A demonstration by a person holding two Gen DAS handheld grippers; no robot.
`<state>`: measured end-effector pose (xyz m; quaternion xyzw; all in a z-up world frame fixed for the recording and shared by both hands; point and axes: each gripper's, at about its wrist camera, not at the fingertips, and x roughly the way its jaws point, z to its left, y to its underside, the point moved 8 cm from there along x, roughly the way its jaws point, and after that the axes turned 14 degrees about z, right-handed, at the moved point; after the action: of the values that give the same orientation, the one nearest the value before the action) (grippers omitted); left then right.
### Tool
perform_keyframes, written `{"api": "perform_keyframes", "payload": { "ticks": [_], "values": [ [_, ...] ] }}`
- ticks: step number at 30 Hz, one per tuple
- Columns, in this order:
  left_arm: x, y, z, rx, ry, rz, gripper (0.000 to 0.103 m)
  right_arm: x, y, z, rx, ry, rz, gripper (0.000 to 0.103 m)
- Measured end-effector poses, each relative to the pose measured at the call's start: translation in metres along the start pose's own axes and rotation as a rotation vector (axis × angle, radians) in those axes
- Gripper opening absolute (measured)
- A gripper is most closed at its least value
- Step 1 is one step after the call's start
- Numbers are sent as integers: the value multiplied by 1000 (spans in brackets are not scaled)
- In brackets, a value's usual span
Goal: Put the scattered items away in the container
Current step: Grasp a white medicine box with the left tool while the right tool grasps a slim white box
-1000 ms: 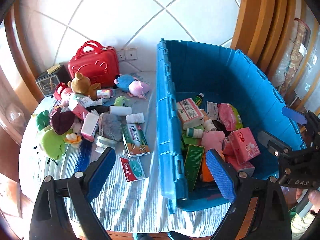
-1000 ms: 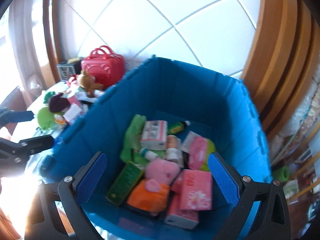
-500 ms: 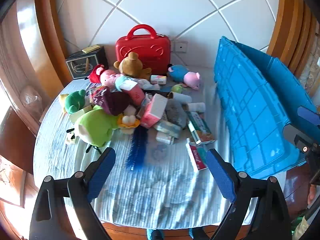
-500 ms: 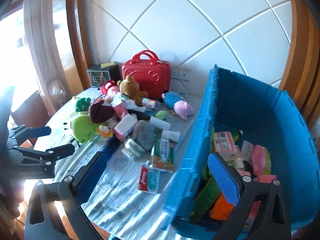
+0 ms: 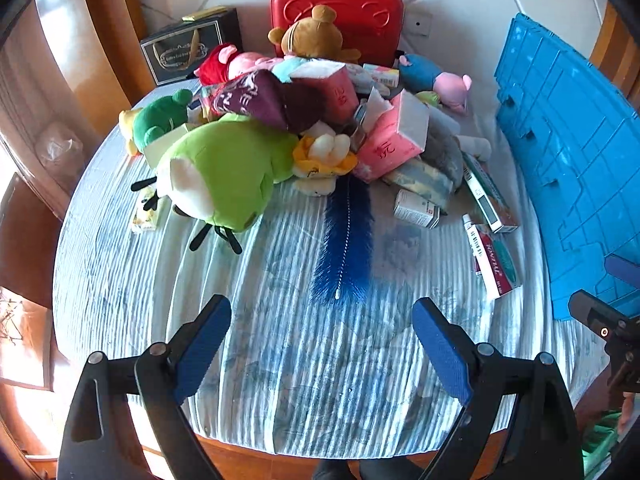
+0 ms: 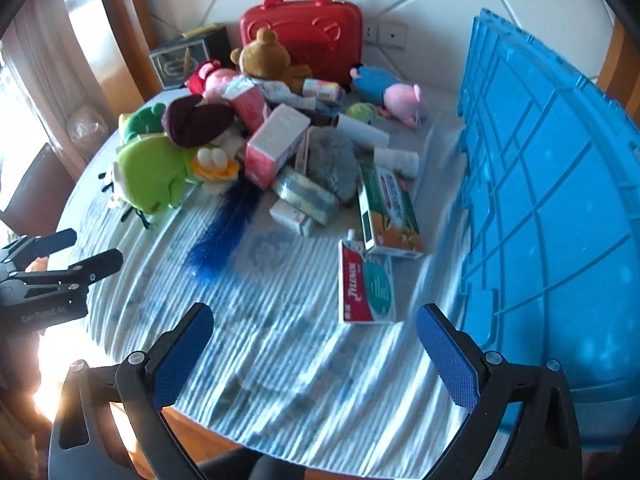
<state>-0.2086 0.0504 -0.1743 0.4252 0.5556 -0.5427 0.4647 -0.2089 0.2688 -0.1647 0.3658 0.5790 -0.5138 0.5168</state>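
Left wrist view: the left gripper [image 5: 322,340] hangs over the near, bare part of the striped tablecloth [image 5: 280,360], fingers spread wide and holding nothing. Beyond it a blue feather brush [image 5: 346,240] lies pointing toward the camera, its far end tucked under the heap of scattered items: a green plush toy [image 5: 224,172], a pink tissue box [image 5: 394,138], a brown teddy bear [image 5: 314,38] and a red case [image 5: 340,8] against the far wall. Two flat medicine boxes [image 5: 494,258] lie right of the brush, near the blue container [image 5: 580,168], which stands at the right edge of the table. Right wrist view: the right gripper [image 6: 316,354] is likewise spread and empty, near the container's outer wall, just short of the red-and-green medicine box [image 6: 366,286].
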Motion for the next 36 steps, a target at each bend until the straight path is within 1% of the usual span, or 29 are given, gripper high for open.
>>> {"api": "perform_keyframes", "payload": {
  "ticks": [3,5,8,11,15,17,20,24,27,29,32,34,35,36],
  "values": [
    [18,-1,-3,-16,14,19,93,26,-4,-9,23,-4,43,103],
    [28,-4,-5,-24,-5,17,93,35,-10,-14,36,-25,56,103],
    [45,-12,-8,-50,-19,27,93,47,-20,-20,28,-38,53,103],
    [63,-21,-11,-57,-40,35,93,64,-30,-34,59,-26,56,103],
    [87,-31,-21,-45,-38,73,93,104,-32,-48,106,-21,128,103],
    [97,-40,-31,-13,-44,77,93,122,-30,-51,112,-10,155,103],
    [111,-56,-52,59,-53,72,93,144,-27,-60,154,16,174,103],
    [124,-78,-80,143,-24,43,93,166,-20,-70,234,6,173,103],
    [138,-92,-101,191,12,32,93,179,-14,-75,262,31,182,103],
    [147,-98,-113,232,12,22,93,187,-9,-79,286,43,194,103],
    [163,-106,-127,273,7,20,93,189,-7,-82,289,82,165,103],
    [176,-108,-132,281,21,37,93,189,-7,-81,291,101,145,103],
    [181,-110,-133,281,31,35,96,189,-7,-82,301,101,134,103],
    [183,-113,-133,274,46,22,95,189,-7,-82,309,102,124,103]
  ]
}}
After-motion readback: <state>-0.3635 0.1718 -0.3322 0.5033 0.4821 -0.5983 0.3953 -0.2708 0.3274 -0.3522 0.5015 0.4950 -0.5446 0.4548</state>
